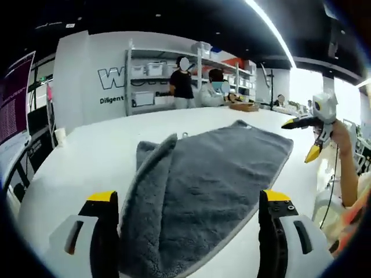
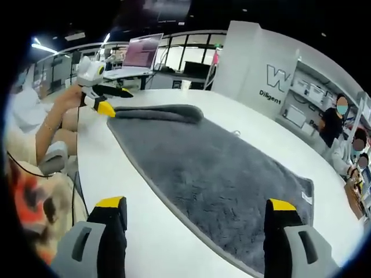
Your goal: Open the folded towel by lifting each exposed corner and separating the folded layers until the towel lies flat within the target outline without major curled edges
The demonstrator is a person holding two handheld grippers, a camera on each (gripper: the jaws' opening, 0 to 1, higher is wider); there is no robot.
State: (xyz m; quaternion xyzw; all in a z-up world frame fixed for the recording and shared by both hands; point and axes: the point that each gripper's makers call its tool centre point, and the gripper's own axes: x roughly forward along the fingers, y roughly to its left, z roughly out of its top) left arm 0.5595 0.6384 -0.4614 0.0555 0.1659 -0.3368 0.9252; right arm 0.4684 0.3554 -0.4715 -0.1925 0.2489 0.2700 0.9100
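A grey towel (image 1: 220, 168) lies on the white table (image 1: 87, 156), mostly spread out. One long side is still folded over into a raised ridge (image 1: 153, 174); in the right gripper view that ridge (image 2: 156, 113) sits at the towel's (image 2: 208, 174) far end. My left gripper (image 1: 188, 197) is open, its jaws wide apart over the towel's near end, the left jaw beside the ridge. My right gripper (image 2: 196, 202) is open above the towel's near side edge and holds nothing. Each gripper shows in the other view, hand-held and open: right gripper (image 1: 301, 139), left gripper (image 2: 115, 101).
Shelves with boxes (image 1: 156, 69) stand behind the table, with people (image 1: 182, 84) beside them. A shallow basket (image 1: 243, 106) rests at the table's far end. A laptop (image 2: 142, 55) and a cup (image 2: 185, 85) sit beyond the towel. The table's near edge (image 2: 81, 174) runs close to the person.
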